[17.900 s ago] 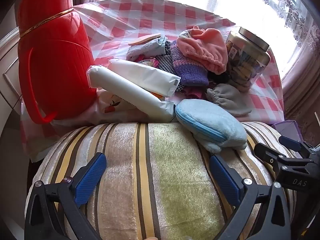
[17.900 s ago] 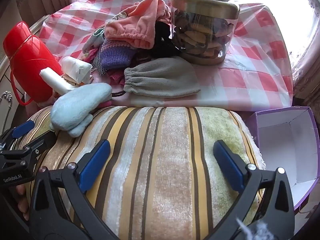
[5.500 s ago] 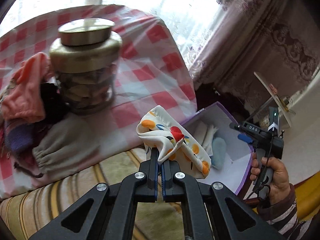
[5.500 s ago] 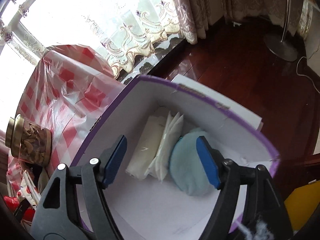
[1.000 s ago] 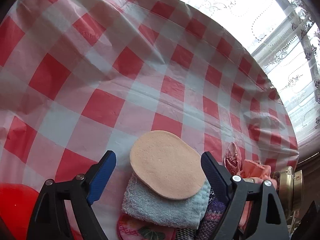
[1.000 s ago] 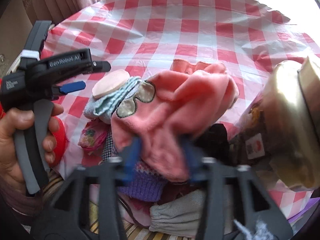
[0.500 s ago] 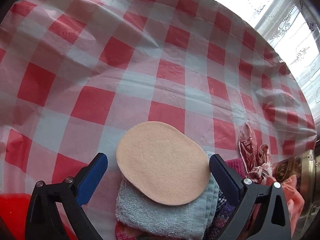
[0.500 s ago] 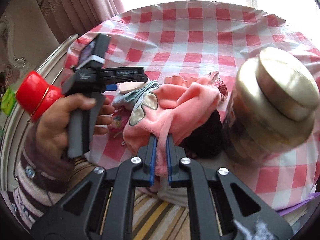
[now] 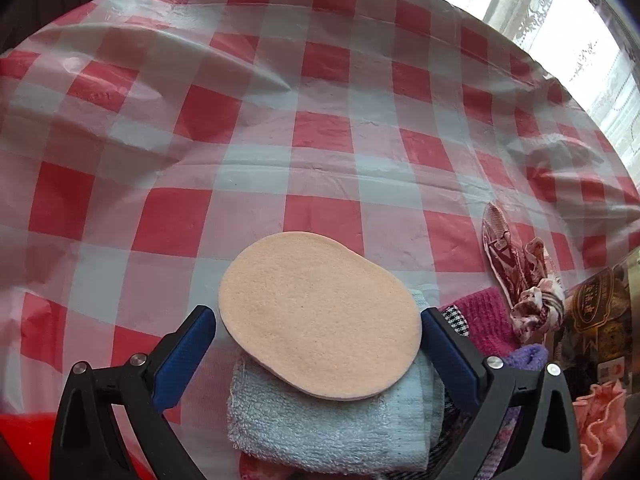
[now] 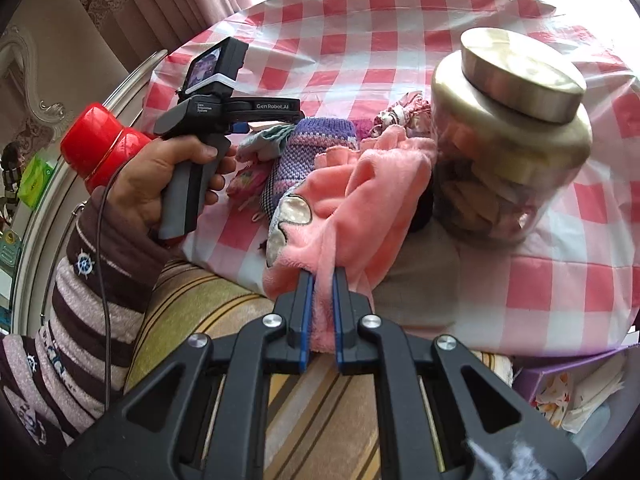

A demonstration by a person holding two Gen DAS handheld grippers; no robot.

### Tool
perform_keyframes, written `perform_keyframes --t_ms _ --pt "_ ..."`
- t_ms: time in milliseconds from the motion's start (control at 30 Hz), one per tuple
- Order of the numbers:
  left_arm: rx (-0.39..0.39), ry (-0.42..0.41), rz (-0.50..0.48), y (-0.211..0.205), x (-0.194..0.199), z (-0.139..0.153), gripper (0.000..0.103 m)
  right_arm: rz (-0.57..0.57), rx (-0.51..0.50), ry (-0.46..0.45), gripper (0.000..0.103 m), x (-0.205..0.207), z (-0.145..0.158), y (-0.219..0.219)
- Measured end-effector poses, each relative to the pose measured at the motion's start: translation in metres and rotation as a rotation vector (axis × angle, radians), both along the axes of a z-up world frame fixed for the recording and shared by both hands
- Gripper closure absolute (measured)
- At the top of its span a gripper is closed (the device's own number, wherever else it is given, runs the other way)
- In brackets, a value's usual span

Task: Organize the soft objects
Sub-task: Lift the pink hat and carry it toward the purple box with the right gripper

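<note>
In the left wrist view my left gripper is open, its jaws on either side of a flat peach oval pad that lies on a folded light blue towel. In the right wrist view my right gripper is shut on a pink fleece cloth and holds it lifted off the pile over the table's front edge. A purple knitted piece lies behind it. The left gripper's body shows there at the pile's left side.
A glass jar with a metal lid stands right of the pile on the red checked tablecloth. A red flask is at the left. A striped cushion lies in front. A purple box holding cloths is at lower right.
My right gripper has pulled the pink cloth back and up from the pile. My left gripper has moved forward so its jaws flank the peach pad more closely.
</note>
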State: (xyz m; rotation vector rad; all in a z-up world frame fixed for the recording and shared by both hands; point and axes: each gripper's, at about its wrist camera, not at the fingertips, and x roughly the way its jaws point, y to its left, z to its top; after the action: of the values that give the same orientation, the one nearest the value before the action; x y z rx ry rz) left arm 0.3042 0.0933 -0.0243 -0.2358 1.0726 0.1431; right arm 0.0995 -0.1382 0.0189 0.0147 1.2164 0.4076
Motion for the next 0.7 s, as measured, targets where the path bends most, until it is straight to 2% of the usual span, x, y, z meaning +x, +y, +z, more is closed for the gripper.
perform_keyframes --t_ms 100,167,400,600,700 --pt "0.027 -0.025 0.008 0.001 -0.004 0.009 0.007 -0.011 -0.001 -0.002 0.091 -0.007 0.004 -0.007" --pt "0.011 -0.041 0.016 0.005 -0.007 0.014 0.007 -0.027 0.005 -0.002 0.091 -0.011 0.007 -0.015" --pt "0.040 -0.154 0.047 0.006 -0.034 0.048 0.007 -0.052 0.032 -0.017 0.091 -0.025 0.018 -0.033" --pt "0.047 -0.253 0.011 -0.020 -0.060 0.091 0.007 -0.093 0.073 -0.023 0.091 -0.042 0.027 -0.057" --pt "0.026 -0.278 -0.026 -0.040 -0.073 0.104 0.007 -0.129 0.080 -0.028 0.091 -0.054 0.031 -0.075"
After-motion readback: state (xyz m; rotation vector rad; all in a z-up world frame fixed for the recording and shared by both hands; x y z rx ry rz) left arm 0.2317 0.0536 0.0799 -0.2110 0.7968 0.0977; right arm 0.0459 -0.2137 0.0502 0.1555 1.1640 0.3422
